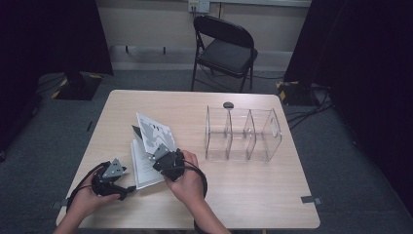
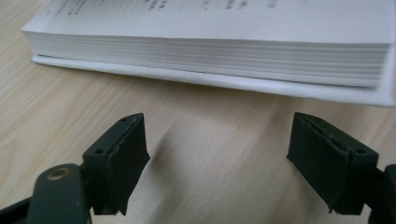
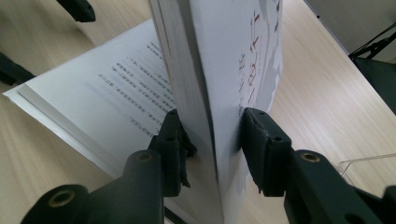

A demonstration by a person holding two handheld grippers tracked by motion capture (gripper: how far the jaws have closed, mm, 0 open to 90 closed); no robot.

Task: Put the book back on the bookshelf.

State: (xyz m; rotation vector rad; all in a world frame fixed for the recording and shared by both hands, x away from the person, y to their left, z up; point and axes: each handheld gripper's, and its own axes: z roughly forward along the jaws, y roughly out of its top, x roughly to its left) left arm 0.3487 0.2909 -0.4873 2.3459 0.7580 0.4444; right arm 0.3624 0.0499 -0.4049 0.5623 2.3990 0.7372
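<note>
A recording lab or studio: black curtains flank a lone wooden counter, with a folding chair, grey carpet and floor cables.

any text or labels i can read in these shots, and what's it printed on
No text can be read for certain.
Open page of the book: rows of small printed characters, too blurred to read.
Lifted cover held in the right gripper: large red characters, seen at a slant, not legible.
Clear organiser: no label visible.

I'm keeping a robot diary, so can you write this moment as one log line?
right gripper: shut on book cover, lifted | left gripper: open, empty, by book | table: clear rack untouched
</note>
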